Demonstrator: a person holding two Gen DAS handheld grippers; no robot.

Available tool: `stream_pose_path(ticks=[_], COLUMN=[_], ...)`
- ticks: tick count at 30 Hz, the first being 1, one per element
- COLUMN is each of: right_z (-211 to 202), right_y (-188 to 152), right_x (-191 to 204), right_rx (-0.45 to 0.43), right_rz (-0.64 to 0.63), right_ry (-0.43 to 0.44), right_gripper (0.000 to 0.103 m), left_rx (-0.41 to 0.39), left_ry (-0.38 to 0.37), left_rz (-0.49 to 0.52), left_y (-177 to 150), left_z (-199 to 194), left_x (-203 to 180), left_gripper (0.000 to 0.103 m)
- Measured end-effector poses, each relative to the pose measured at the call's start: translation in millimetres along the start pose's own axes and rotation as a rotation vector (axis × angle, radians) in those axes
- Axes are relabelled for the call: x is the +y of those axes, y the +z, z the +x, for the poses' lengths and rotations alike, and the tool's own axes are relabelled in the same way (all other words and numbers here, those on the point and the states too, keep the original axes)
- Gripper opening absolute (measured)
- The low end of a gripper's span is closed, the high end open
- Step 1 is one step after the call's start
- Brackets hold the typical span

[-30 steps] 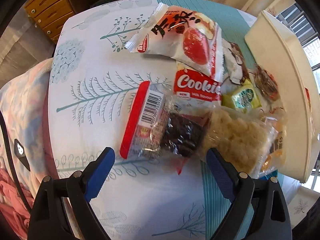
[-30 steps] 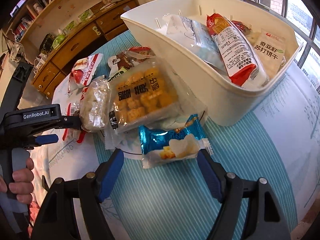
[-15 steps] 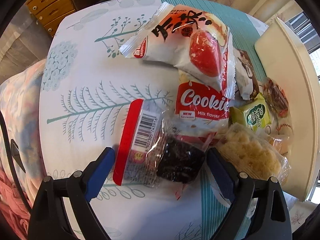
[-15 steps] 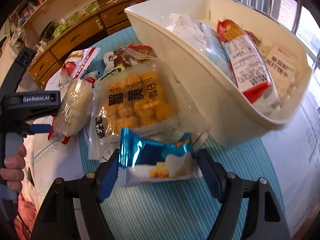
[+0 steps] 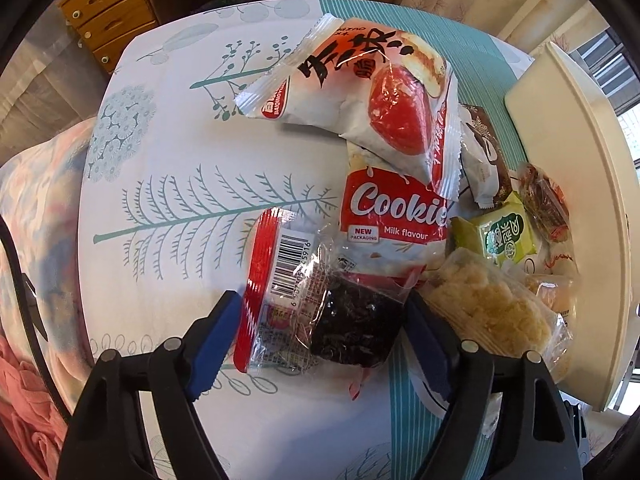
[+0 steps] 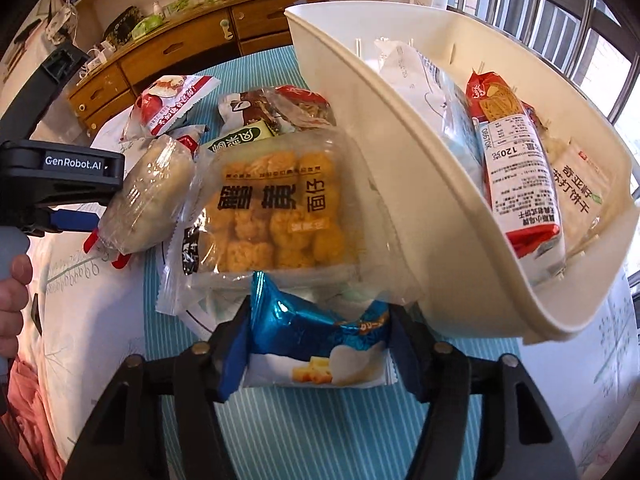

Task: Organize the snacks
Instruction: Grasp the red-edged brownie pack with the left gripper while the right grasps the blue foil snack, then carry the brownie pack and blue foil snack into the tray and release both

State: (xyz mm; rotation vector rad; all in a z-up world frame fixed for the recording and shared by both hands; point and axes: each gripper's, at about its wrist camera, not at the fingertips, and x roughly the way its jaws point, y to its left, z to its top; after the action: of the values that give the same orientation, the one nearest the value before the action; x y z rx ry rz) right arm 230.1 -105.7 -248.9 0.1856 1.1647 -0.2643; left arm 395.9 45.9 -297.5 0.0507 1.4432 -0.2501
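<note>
My left gripper (image 5: pixel 320 320) has its jaws closed against the two sides of a clear packet with a red edge, a barcode and a dark cake (image 5: pixel 316 300), which lies on the table. My right gripper (image 6: pixel 316 340) is shut on a blue and white snack packet (image 6: pixel 320 344), held just above the striped runner. A cream bin (image 6: pixel 420 200) to the right holds several packets, among them a red and white biscuit pack (image 6: pixel 516 164). A pile of snacks lies beside the bin, with a clear pack of yellow puffs (image 6: pixel 276 212) on top.
In the left wrist view, a red Cookies pack (image 5: pixel 396 212), a large white and red bag (image 5: pixel 368 96), a green packet (image 5: pixel 504 236) and a pale rice cake pack (image 5: pixel 492 312) crowd beside the bin (image 5: pixel 580 200). Wooden drawers (image 6: pixel 172 52) stand behind the table.
My right gripper has closed on the blue packet and lifted it slightly. My left gripper has moved forward and its jaws have closed around the dark cake packet.
</note>
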Motion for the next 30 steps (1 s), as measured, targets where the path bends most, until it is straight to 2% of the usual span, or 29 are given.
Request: stream_pose_path(ticks=[5, 8, 9, 10, 11, 16, 24, 30], right_z=[-1, -2, -2, -3, -3, -10, -36, -59], right_y=[1, 3, 2, 2, 2, -8, -33, -50], right_x=[-5, -4, -4, -4, -4, -2, 0, 6], right_rx=[0.018, 0.042, 0.050, 0.060, 0.067, 0.103, 0.103, 0.103], right_rz=[-0.026, -0.047, -0.052, -0.056, -0.058, -0.047, -0.045, -0.027], right_ry=[0.022, 0.031, 0.032, 0.035, 0.038, 0.042, 0.049, 0.044], right_gripper=[0.054, 0.051, 0.051, 0.050, 0.050, 0.050, 0.050, 0.050], left_rx=[-0.012, -0.017, -0.018, -0.007, 0.013, 0.016, 0.036, 0.084], left_ry=[0.025, 0.031, 0.028, 0.018, 0.006, 0.012, 0.008, -0.034], left_rz=[0.015, 0.026, 0.030, 0.029, 0.023, 0.018, -0.008, -0.043], left_y=[-6, -15, -19, -22, -25, -42, -68, -94], left_z=[-6, -17, -21, -22, -20, -24, -31, -38], left_x=[-10, -11, -13, -13, -13, -12, 4, 21], left_gripper=[0.074, 0.065, 0.058, 0.047, 0.046, 0.045, 0.045, 0.044])
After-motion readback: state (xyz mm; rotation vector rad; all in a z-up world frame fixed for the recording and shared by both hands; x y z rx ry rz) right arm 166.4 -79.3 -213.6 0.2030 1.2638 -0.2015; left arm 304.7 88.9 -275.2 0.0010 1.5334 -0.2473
